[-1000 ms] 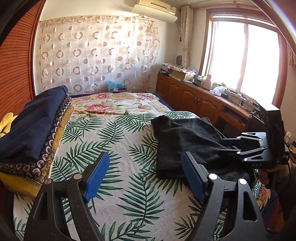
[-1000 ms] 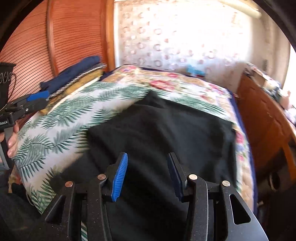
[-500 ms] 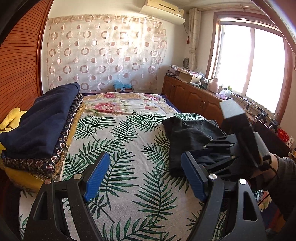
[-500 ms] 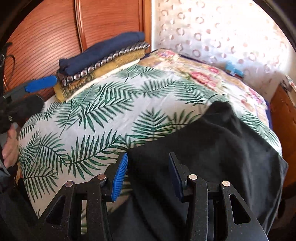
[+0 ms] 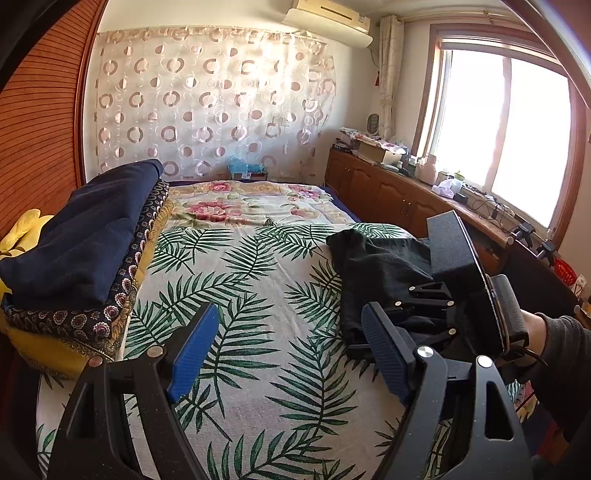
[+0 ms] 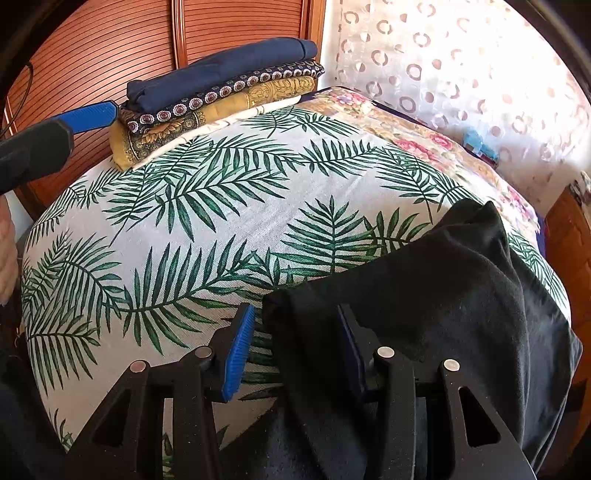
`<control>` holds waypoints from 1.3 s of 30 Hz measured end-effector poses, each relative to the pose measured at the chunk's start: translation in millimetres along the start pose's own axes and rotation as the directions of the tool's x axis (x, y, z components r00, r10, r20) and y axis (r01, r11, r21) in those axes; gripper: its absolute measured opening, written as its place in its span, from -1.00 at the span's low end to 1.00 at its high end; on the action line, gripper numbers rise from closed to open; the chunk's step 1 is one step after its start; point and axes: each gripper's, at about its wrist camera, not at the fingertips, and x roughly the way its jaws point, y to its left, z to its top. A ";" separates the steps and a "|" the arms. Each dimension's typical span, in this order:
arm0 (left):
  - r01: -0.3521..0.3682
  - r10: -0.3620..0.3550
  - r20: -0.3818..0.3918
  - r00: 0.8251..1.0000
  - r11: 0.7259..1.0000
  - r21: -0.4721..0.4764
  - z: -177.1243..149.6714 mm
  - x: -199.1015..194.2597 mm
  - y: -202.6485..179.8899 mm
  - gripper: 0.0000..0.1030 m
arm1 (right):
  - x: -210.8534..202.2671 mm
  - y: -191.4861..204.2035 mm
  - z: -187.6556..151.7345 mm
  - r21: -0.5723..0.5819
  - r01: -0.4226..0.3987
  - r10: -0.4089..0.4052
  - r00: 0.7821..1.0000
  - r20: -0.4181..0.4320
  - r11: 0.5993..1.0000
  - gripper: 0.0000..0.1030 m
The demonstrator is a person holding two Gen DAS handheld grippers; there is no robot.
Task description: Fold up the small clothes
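Right tool [image 6: 291, 347]: jaws narrowed, and they have just been closing. The near left corner of the black garment [image 6: 443, 295] lies between the blue pads [image 6: 238, 350]. The left pad stands just clear of the cloth edge; whether the right pad presses the fabric cannot be told, so no grip is confirmed.

Black garment: dark, soft, matte cloth, bunched rather than flat, with a raised fold peaking at its far end. It lies on the near right part of the bed [image 6: 207, 229], draping over the bed's right edge. In the left wrist view it [image 5: 376, 266] is partly hidden behind the right tool's body [image 5: 454, 295], which is held by a hand [image 5: 532, 328] in a dark sleeve [image 5: 569, 362].

Left tool [image 5: 286, 354]: jaws wide, nothing between them, held above the palm-leaf sheet [image 5: 258, 295] at the near left of the bed, well apart from the garment.

Middle of the bed: bare leaf-print sheet between the two tools.

Far left: a stack of folded textiles [image 6: 221, 96] against the wooden panel [image 6: 110, 44], navy on top, patterned dark and yellow layers beneath. Beyond the leaf sheet lies a floral cover [image 5: 240, 206].

Far side: a circle-patterned curtain [image 5: 214, 99], an air conditioner [image 5: 328, 14] above it. Far right: a cluttered wooden worktop [image 5: 406, 192] beneath a bright window [image 5: 502, 136].
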 end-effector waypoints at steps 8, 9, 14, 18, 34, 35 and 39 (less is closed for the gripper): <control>0.008 -0.008 -0.006 1.000 1.000 0.008 -1.0 1.1 -3.2 0.56 | -15.0 -15.9 -0.9 0.036 0.008 -0.009 0.999 0.031 0.999 -0.85; 0.010 -0.009 -0.008 1.000 1.000 0.009 -1.3 1.4 -3.4 0.56 | -21.5 -20.5 -0.3 0.045 0.015 -0.018 0.999 0.051 0.999 -0.85; 0.015 -0.015 -0.016 1.000 1.000 0.011 -2.8 3.7 -6.1 0.56 | -76.7 -63.5 1.8 0.141 0.105 -0.130 0.976 0.176 0.984 -0.86; 0.022 -0.022 -0.023 1.000 1.000 0.014 -4.2 5.2 -9.5 0.56 | -108.1 -111.8 -3.5 0.208 0.224 -0.263 0.947 0.185 0.952 -0.86; 0.050 -0.047 -0.066 0.997 0.998 0.042 -10.8 18.0 -25.1 0.56 | -82.6 -222.6 -23.0 0.473 0.494 -0.540 0.840 -0.044 0.730 -0.79; 0.052 -0.049 -0.068 0.996 0.998 0.043 -11.1 18.6 -25.7 0.56 | -83.2 -220.9 -23.0 0.480 0.498 -0.545 0.837 -0.048 0.722 -0.74; 0.071 -0.067 -0.081 0.994 0.997 0.044 -13.0 21.7 -30.7 0.56 | -91.9 -199.2 -18.3 0.463 0.452 -0.503 0.864 -0.015 0.763 -0.49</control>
